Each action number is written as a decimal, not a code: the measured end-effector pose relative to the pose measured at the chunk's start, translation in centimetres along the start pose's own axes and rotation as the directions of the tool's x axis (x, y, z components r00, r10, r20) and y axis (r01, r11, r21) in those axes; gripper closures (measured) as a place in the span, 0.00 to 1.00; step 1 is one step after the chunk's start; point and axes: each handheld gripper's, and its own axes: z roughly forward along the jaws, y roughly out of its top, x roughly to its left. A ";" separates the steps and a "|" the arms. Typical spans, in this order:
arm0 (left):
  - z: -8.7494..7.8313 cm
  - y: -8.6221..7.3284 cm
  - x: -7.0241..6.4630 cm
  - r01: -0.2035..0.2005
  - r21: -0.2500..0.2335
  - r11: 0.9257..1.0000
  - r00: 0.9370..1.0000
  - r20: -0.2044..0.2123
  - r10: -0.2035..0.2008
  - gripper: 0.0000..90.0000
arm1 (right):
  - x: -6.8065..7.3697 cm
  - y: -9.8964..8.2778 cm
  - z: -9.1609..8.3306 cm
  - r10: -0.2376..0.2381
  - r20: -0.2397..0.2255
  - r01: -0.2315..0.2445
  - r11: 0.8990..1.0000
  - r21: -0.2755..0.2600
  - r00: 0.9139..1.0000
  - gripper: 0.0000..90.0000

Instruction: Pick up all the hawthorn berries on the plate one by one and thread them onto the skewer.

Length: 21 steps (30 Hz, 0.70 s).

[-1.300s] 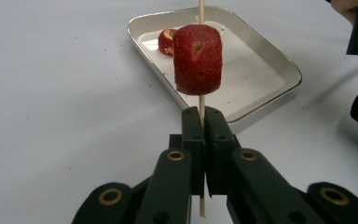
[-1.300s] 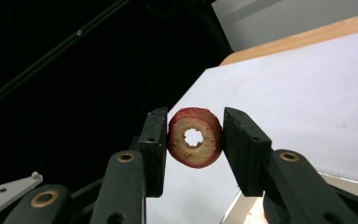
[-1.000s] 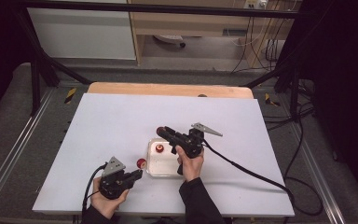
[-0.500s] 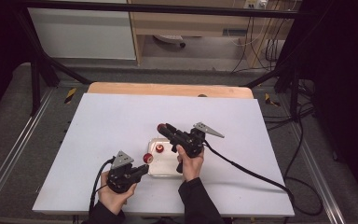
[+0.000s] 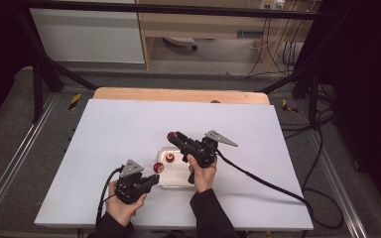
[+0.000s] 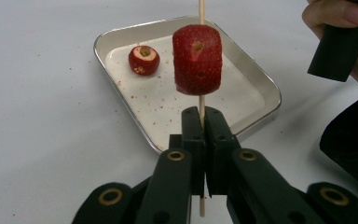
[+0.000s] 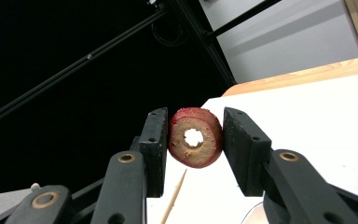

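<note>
The person is threading fruit onto a skewer [image 6: 201,100]. The left tongs [image 6: 200,123] are pressed together on the thin wooden stick, which stands upright with a red fruit piece [image 6: 197,59] already spiked on it just above the jaws. The right tongs [image 7: 196,140] pinch a cored fruit ring [image 7: 196,137] by its sides and hold it up off the surface [image 5: 129,124], toward its middle, beyond the metal tray [image 6: 261,91].

What the next move seems to turn on is lining the ring's hole up with the stick. The skewer's long axis runs straight up out of the left tongs near the surface's front edge, while the ring sits higher and farther back, so the right hand is the one that must bring it over the tip and down.

The high view gives the layout: left tongs [image 5: 146,182] at the tray's front left corner, right tongs [image 5: 174,137] above its back edge. The left gripper view shows a third fruit piece [image 6: 144,59] lying in the tray, and juice specks. The right gripper view shows the ring's open hole facing the camera and the skewer's tip [image 7: 173,198] below.
</note>
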 end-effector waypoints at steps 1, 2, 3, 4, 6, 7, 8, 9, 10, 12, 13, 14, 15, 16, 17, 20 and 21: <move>0.0 0.0 0.0 0.000 0.000 1.000 1.000 -0.001 0.000 0.98 | 0.0 0.0 0.0 -0.004 0.002 0.004 1.000 0.000 1.000 0.69; 0.0 0.0 0.0 0.000 0.000 1.000 1.000 0.002 0.000 0.98 | 0.0 0.0 0.0 -0.009 0.001 0.009 1.000 0.000 1.000 0.69; 0.0 0.0 0.0 0.000 0.000 1.000 1.000 0.001 0.000 0.98 | 0.0 0.0 0.0 -0.011 0.001 0.011 1.000 0.002 1.000 0.69; 0.0 0.0 0.0 0.001 0.000 1.000 1.000 0.000 -0.001 0.98 | 0.0 -0.1 0.0 -0.014 0.002 0.014 1.000 0.004 1.000 0.69; 0.0 0.0 0.0 0.001 0.000 1.000 1.000 0.001 -0.001 0.98 | 0.0 -0.1 0.0 -0.014 -0.001 0.014 1.000 0.009 1.000 0.69; 0.0 0.0 -0.1 0.001 -0.001 1.000 1.000 0.001 -0.001 0.98 | 0.0 -0.1 0.0 -0.016 0.000 0.016 1.000 0.010 1.000 0.69; 0.1 0.1 -0.1 0.001 -0.001 1.000 1.000 0.001 -0.001 0.98 | 0.0 -0.2 0.0 -0.016 -0.002 0.016 1.000 0.011 1.000 0.69; 0.1 0.1 -0.1 0.000 -0.001 1.000 1.000 0.003 0.000 0.98 | 0.0 -0.2 0.0 -0.017 -0.001 0.017 1.000 0.011 1.000 0.69; 0.1 0.1 -0.1 0.001 -0.003 1.000 1.000 0.002 -0.001 0.98 | 0.0 -0.2 0.0 -0.019 -0.001 0.019 1.000 0.012 1.000 0.69; 0.1 0.1 -0.2 0.002 -0.004 1.000 1.000 0.002 -0.002 0.98 | 0.0 -0.2 0.0 -0.019 -0.002 0.019 1.000 0.011 1.000 0.69; 0.1 0.2 -0.2 0.002 -0.003 1.000 1.000 0.002 -0.002 0.98 | 0.0 -0.2 0.0 -0.018 -0.003 0.018 1.000 0.013 1.000 0.69; 0.1 0.2 -0.2 0.002 -0.003 1.000 1.000 0.003 -0.002 0.98 | 0.0 -0.3 0.0 -0.015 -0.002 0.015 1.000 0.013 1.000 0.69; 0.2 0.1 -0.2 0.003 -0.004 1.000 1.000 0.001 -0.003 0.98 | 0.0 -0.3 0.0 -0.017 -0.002 0.017 1.000 0.012 1.000 0.69; 0.2 0.1 -0.2 0.003 -0.004 1.000 1.000 0.000 -0.003 0.98 | 0.0 -0.3 0.0 -0.016 -0.003 0.016 1.000 0.012 1.000 0.69; 0.2 0.1 -0.1 0.004 -0.004 1.000 1.000 0.002 -0.004 0.98 | 0.0 -0.3 0.0 -0.015 -0.002 0.015 1.000 0.012 1.000 0.69; 0.2 0.1 -0.1 0.007 -0.008 1.000 1.000 -0.001 -0.007 0.98 | 0.0 -0.3 0.0 -0.007 -0.004 0.007 1.000 0.015 1.000 0.69; 0.2 0.1 -0.1 0.010 -0.012 1.000 1.000 -0.002 -0.010 0.98 | 0.1 -0.3 0.0 -0.001 -0.007 0.001 1.000 0.017 1.000 0.69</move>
